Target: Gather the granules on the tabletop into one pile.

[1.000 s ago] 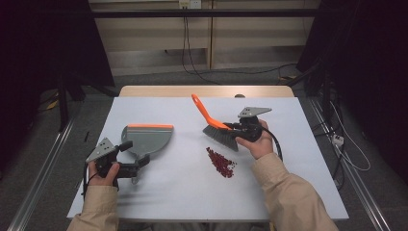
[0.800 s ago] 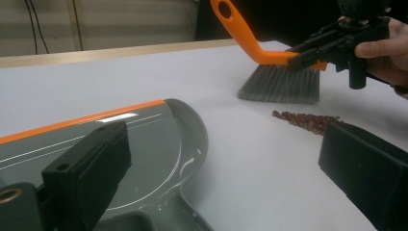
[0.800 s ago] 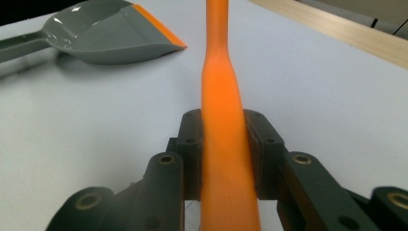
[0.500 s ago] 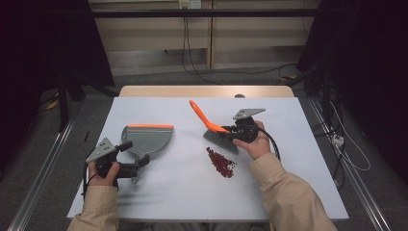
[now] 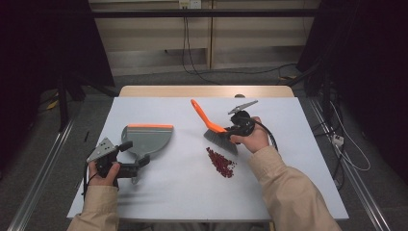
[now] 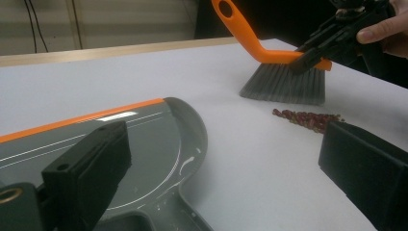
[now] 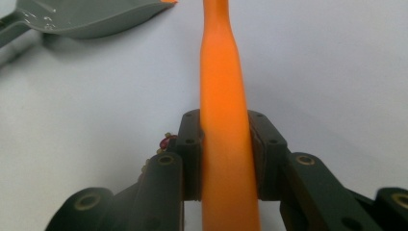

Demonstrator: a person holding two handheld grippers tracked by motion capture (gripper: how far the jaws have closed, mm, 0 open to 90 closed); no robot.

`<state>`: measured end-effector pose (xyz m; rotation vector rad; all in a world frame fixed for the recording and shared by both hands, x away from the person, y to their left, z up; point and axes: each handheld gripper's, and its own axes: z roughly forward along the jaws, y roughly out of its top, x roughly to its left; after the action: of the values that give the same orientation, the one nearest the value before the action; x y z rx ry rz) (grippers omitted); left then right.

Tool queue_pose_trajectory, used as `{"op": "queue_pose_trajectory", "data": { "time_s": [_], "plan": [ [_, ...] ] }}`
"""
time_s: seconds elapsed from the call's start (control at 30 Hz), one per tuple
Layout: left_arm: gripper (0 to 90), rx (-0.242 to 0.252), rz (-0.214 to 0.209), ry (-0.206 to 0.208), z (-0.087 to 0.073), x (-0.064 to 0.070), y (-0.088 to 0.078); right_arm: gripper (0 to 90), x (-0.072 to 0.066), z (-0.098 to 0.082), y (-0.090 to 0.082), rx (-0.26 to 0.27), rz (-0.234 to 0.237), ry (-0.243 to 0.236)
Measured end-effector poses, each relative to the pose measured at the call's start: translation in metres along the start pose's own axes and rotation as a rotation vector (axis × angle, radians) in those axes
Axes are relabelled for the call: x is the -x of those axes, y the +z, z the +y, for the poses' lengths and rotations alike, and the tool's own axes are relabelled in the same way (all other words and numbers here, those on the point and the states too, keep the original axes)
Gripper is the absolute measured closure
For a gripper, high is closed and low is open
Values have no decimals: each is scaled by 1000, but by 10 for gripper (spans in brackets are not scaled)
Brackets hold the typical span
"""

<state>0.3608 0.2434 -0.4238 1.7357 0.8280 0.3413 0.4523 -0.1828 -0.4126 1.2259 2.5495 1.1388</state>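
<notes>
The little heap of dark red beads (image 5: 221,162) lies on the white table (image 5: 308,183), and everything else is best placed from it. Just beyond the beads, on the side away from the person, the brush (image 5: 217,131) stands with its grey bristles down on or close above the table and its orange handle slanting up and away. The right gripper (image 5: 231,130) has its jaws pressed onto that handle from both sides, as the right gripper view shows plainly, with the orange bar pinched between the two black pads. To the left of the beads, well apart from them, the grey dustpan (image 5: 146,139) lies flat with its orange-edged lip turned away from the person rather than toward the heap. The left gripper (image 5: 130,169) rests at the dustpan's handle; in its own view the jaws stand spread wide on either side of the pan, pressing on nothing. The step in hand looks like setting the brush behind the heap for a sweep. The next move probably calls for the left gripper to close on the dustpan's handle, turn the lip toward the beads and bring it near, and then for a low, gentle stroke so the beads do not scatter.
</notes>
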Motion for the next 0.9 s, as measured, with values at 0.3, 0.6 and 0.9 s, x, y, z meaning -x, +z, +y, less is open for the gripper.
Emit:
{"op": "queue_pose_trajectory", "data": {
  "time_s": [0.3, 0.6, 0.9],
  "plan": [
    [40, 1, 0, 0, 0, 1, 0, 714, 0, 3, -1, -21, 23, -83],
    [40, 2, 6, 2, 0, 0, -1, 714, 6, 9, 0, 98, 41, -198],
    [40, 1, 19, 1, 0, -1, -1, 714, 8, 14, 14, 21, 37, -427]
  ]
}}
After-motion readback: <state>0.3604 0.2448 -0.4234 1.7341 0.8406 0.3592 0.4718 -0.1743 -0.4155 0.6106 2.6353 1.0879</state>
